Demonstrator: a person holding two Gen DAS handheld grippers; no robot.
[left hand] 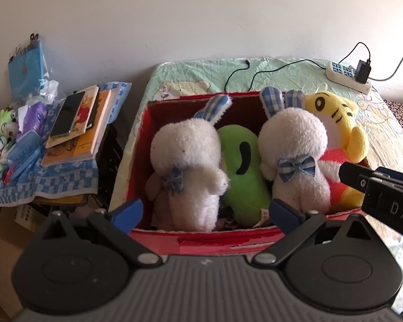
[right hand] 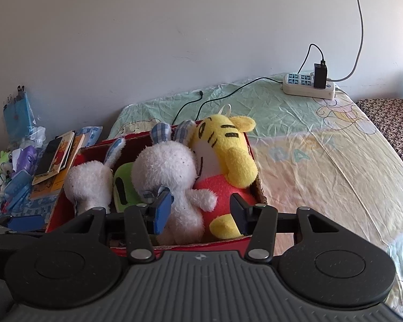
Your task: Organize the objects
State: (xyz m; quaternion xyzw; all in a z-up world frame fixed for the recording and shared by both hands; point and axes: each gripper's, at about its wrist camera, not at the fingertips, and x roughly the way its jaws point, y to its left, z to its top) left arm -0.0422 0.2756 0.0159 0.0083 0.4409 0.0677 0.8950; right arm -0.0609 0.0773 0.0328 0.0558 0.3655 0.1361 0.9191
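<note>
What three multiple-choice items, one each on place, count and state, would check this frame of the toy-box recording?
1. Where does the green plush toy lie?
A. on the bedsheet by the power strip
B. in the red box between the two white rabbits
C. on the stack of books

2. How many white rabbit toys are in the box?
A. one
B. two
C. four

3. How is the right claw?
A. open, holding nothing
B. shut on a book
C. shut on the power strip

Key: 1 B, the green toy sits wedged between the left rabbit and the right rabbit inside the box. 2 B, two rabbits with blue checked ears show, beside the yellow tiger toy. 3 A, its fingers stand apart before the box with nothing gripped; the left claw is open too.
</note>
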